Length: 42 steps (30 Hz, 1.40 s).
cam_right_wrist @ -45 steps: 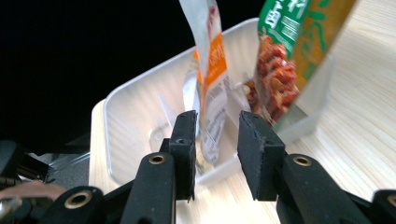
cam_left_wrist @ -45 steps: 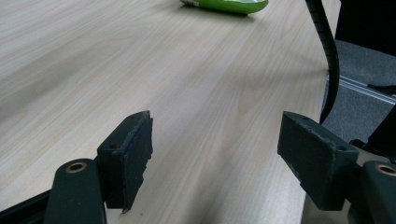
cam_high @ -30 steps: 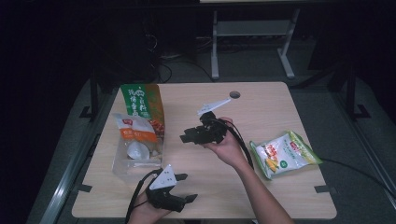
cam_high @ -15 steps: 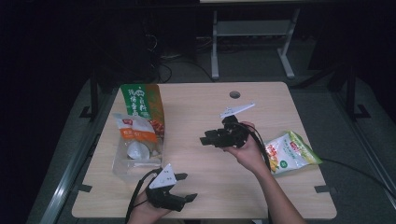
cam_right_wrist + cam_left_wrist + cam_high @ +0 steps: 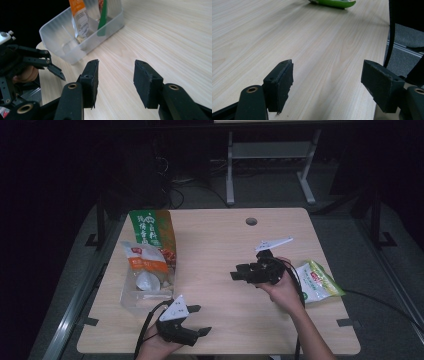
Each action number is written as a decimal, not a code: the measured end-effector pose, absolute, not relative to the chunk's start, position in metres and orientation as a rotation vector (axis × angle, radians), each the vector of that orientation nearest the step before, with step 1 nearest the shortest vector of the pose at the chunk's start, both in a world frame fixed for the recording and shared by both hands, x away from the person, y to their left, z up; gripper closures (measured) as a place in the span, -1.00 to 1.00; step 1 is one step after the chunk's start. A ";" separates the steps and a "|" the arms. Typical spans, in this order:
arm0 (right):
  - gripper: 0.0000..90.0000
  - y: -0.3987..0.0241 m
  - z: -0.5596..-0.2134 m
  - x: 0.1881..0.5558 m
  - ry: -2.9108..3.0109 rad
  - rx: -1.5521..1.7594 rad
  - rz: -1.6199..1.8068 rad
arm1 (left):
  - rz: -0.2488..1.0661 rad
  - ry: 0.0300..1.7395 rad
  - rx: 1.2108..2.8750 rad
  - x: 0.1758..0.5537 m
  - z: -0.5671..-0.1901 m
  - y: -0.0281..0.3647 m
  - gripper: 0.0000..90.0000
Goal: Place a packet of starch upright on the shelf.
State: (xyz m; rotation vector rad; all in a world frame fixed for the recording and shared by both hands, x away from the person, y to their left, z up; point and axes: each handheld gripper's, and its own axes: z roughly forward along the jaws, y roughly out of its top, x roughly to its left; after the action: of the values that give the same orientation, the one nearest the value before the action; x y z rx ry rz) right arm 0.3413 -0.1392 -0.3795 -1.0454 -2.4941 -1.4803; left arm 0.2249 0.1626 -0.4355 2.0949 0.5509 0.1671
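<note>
A clear plastic bin (image 5: 131, 299) stands at the table's left, holding an orange-and-white snack bag (image 5: 145, 262) and a tall green bag (image 5: 150, 232) that leans at its far end. A green-and-white snack bag (image 5: 320, 282) lies flat at the right. My right gripper (image 5: 236, 271) hovers just left of that bag, its jaws pointing left toward the bin. They have just been opening and nothing is between them (image 5: 116, 80). My left gripper (image 5: 202, 320) rests near the front edge, open and empty (image 5: 327, 82).
The wooden table (image 5: 225, 240) has a cable hole (image 5: 251, 221) near its far edge. In the right gripper view the bin (image 5: 57, 37) sits ahead, with the left gripper (image 5: 55, 65) beside it. A cable hangs off the table's right side. The surrounding floor is dark.
My right gripper has moved to the right, away from the bin and toward the green-and-white bag, with its jaws spreading wider. The left gripper has stayed where it was.
</note>
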 end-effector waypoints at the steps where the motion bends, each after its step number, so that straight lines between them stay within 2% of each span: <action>1: 0.20 -0.142 -0.381 0.340 -2.494 -1.051 -1.473 | 0.169 0.547 2.100 0.225 -0.435 0.163 -0.44; 42: 0.11 -0.257 -0.397 0.297 -2.457 -1.375 -1.435 | 0.177 0.543 2.113 0.228 -0.435 0.161 -0.44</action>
State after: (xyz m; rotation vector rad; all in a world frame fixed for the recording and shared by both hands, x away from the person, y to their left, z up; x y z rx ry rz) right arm 0.2973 -0.2573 -0.3973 -1.3746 -2.4572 -1.4352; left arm 0.2282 0.1614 -0.4354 2.1125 0.5435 0.1773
